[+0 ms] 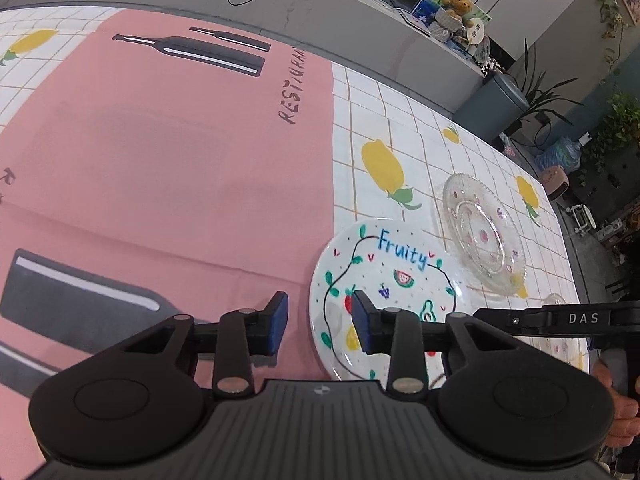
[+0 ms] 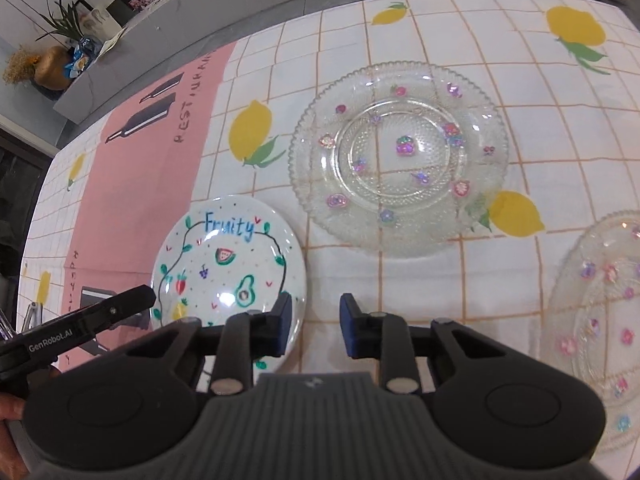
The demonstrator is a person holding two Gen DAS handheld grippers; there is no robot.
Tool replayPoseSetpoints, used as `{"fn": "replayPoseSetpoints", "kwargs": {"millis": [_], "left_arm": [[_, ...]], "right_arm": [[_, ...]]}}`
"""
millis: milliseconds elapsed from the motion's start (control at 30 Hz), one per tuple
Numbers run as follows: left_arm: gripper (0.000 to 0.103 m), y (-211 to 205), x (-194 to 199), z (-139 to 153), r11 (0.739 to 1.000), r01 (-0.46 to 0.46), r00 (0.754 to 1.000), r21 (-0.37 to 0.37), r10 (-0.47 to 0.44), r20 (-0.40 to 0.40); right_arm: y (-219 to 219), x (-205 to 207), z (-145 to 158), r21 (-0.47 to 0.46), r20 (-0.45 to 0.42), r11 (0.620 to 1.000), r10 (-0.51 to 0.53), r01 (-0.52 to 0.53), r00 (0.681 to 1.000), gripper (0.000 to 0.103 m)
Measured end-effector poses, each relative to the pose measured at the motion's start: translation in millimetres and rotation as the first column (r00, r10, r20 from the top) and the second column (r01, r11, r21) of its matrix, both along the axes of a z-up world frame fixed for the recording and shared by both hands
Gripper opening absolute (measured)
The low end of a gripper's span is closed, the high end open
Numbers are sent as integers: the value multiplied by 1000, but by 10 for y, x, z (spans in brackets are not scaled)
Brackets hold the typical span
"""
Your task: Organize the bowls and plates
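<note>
A white "Fruity" plate (image 1: 394, 276) with painted fruit lies flat on the table; it also shows in the right wrist view (image 2: 228, 264). My left gripper (image 1: 320, 326) is open and empty, hovering over the plate's left rim. My right gripper (image 2: 315, 326) is open and empty, just right of the plate's right rim. A clear glass plate (image 2: 400, 156) with small flower dots lies beyond, also in the left wrist view (image 1: 482, 234). A second glass plate (image 2: 600, 320) sits at the right edge.
A pink "Restaurant" cloth (image 1: 168, 152) with bottle prints covers the table's left part over a white lemon-print tablecloth (image 2: 400, 24). A grey counter (image 1: 360, 32) with clutter runs behind the table. Potted plants (image 1: 616, 132) stand at the far right.
</note>
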State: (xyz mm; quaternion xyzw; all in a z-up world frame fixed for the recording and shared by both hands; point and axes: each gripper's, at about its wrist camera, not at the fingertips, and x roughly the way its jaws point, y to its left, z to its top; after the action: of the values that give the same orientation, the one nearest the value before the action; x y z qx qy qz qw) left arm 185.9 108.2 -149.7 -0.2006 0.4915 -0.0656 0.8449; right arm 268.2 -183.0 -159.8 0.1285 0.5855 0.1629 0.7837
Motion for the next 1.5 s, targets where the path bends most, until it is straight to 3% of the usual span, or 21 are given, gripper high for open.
{"fn": "replayPoseSetpoints", "kwargs": {"millis": [267,333,433,633,867,1167,1500], "left_arm": [[23,-87,73,-36,999,29,1000,17,-29,3],[19,-111,77,-28,998,41,999,41,-41,1],[16,-114,75,-20,997,47,999,55,-47,-1],[15,-111,3,23,994,59,998,88,-60,10],[15,112,-183,91,997,-11,1000,71,10,6],[15,453,-496,133,993,-118,992,30,119,-46],[15,579,-774,198,984,-165,974,73,174,-145]], "right_arm": [[85,80,-94,12,-12,1000,9,-9,1000,16],[94,86,-103,28,-12,1000,16,-15,1000,8],[107,94,-102,32,-14,999,20,-20,1000,9],[161,98,-79,9,-9,999,49,-49,999,9],[391,154,-48,4,-38,991,137,-137,990,8],[855,176,-12,-4,-103,956,291,-293,951,8],[1309,51,-23,-36,-206,902,415,-430,886,8]]}}
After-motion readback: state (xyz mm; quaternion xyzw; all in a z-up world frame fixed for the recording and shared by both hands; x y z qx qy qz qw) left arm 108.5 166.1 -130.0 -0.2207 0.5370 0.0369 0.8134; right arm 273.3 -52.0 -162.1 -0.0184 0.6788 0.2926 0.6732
